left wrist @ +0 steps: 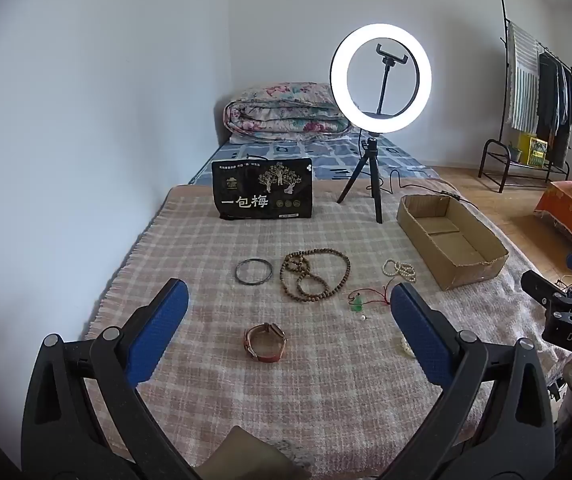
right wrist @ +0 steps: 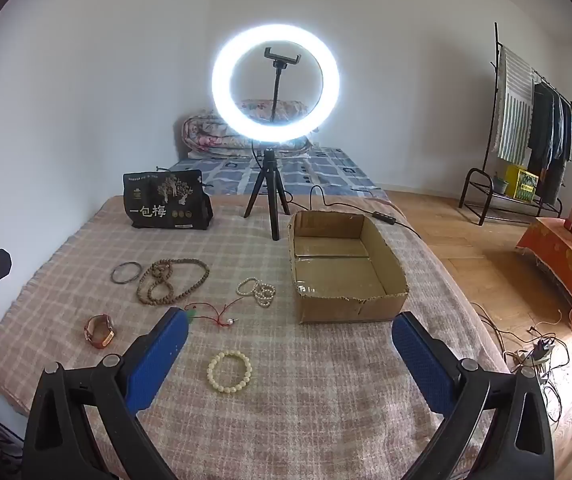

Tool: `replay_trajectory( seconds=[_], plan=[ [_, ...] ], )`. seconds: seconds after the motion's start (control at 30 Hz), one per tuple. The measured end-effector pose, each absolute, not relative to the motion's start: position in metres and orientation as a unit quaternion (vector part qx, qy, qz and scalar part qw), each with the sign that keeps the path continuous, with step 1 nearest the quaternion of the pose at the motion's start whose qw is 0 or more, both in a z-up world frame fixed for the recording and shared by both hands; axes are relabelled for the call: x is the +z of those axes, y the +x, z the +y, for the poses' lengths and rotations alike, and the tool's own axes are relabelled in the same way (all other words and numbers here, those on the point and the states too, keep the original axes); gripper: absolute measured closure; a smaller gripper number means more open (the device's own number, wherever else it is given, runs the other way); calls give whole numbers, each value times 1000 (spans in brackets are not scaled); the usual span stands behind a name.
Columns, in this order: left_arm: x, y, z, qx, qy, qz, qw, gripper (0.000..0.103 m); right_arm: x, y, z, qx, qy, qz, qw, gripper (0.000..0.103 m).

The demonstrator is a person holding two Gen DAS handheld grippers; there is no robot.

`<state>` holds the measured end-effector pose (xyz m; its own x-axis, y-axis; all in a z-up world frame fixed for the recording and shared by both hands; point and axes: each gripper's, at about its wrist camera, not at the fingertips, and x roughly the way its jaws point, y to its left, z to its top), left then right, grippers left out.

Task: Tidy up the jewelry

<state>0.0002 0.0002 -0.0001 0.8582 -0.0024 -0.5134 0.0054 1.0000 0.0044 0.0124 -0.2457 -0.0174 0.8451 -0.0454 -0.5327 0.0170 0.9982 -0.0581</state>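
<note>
Both tools wide, nothing held, above the blanket-covered bed (right wrist: pixel 326 420). Cardboard box (right wrist: pixel 386 264) just ahead of the right tool (right wrist: pixel 290 344), toward its right finger. Brown bead necklace (left wrist: pixel 314 276) ahead of the left tool (left wrist: pixel 288 312); leather watch (left wrist: pixel 265 342) lies between its fingers. Cream bead bracelet (right wrist: pixel 229 366) between the right tool's fingers, nearer the left one.

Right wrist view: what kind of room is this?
Most likely a bedroom used as a home recording spot: a folded quilt lies on a bed, a clothes rack stands by the wall, and a lit ring light stands on the plaid blanket.
</note>
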Motion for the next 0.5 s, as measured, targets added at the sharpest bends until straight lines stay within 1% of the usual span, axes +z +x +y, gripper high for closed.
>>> replay_trajectory(
  seconds=[0.5],
  plan=[
    [0, 1, -1, 1, 9, 261, 965, 0, -17, 13, -247, -17, -28, 276, 960, 0]
  ],
)
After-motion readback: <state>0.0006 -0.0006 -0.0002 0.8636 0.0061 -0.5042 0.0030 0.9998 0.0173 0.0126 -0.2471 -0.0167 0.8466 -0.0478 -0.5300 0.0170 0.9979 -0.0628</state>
